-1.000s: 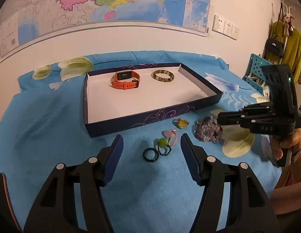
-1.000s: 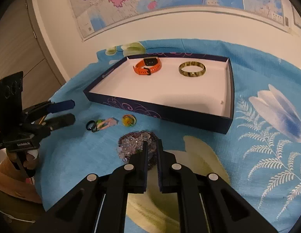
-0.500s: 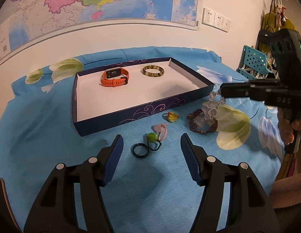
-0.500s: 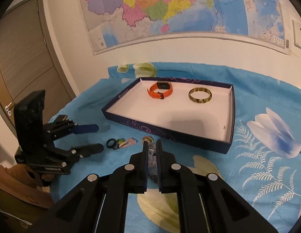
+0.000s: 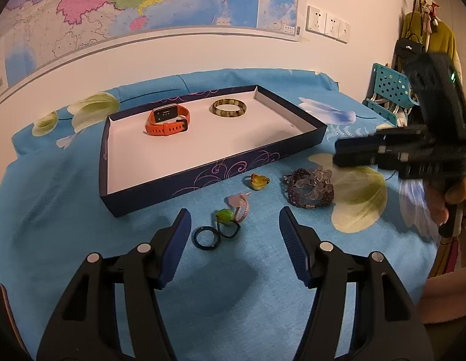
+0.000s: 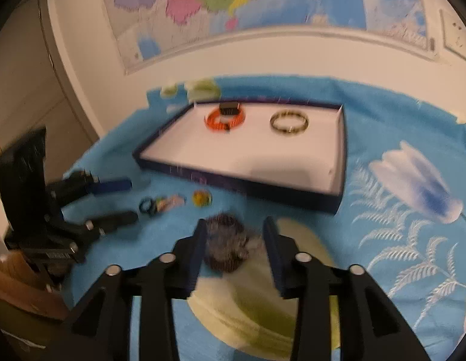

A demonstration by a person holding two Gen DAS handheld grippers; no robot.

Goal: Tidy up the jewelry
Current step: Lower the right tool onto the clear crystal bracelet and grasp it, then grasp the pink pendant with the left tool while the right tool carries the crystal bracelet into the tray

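Between my right claw (image 6: 234,254) tips: beaded bracelets (image 6: 227,248) on cloth, jaws opening, nothing gripped | left claw (image 5: 234,254) wide over black ring (image 5: 206,238) | tray (image 5: 293,147) ahead, likely drop spot

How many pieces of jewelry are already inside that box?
2. The orange watch lies at the far left of the box, and the brown bangle sits to its right along the back wall. Nothing else shows inside.

watch (image 5: 168,120) left of bangle (image 5: 229,109) (both in tray (image 5: 203,177))
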